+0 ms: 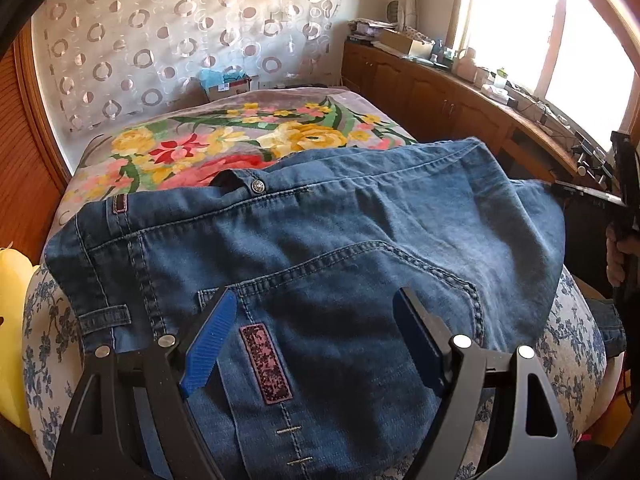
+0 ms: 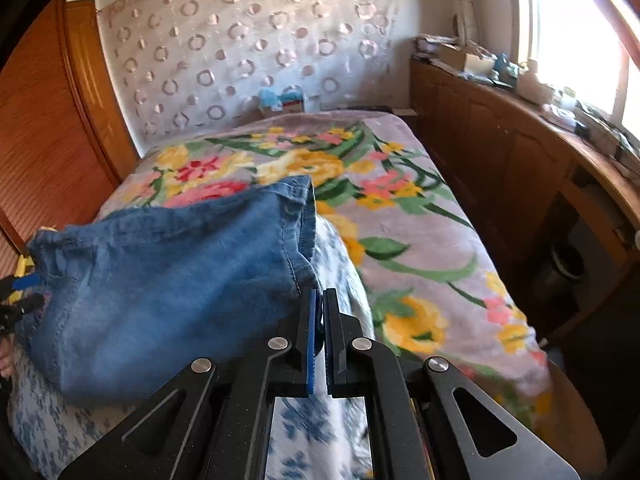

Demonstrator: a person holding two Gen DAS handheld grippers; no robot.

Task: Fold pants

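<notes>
Jeans (image 1: pixel 320 248) run past the frame's bottom edge; legs hidden.

a bedroom in a home. a bed (image 2: pixel 432 216) under a floral blanket (image 1: pixel 248 140) runs up to a wall hung with a ring-patterned curtain (image 1: pixel 168 32). a wooden louvred door (image 2: pixel 44 120) stands along the bed's left edge. along its right edge, low wooden cabinets (image 2: pixel 492 148) sit under a bright window (image 1: pixel 520 24), their top crowded with boxes, bottles and cables. a blue-flowered cushion (image 1: pixel 44 320) lies at the near end.
</notes>
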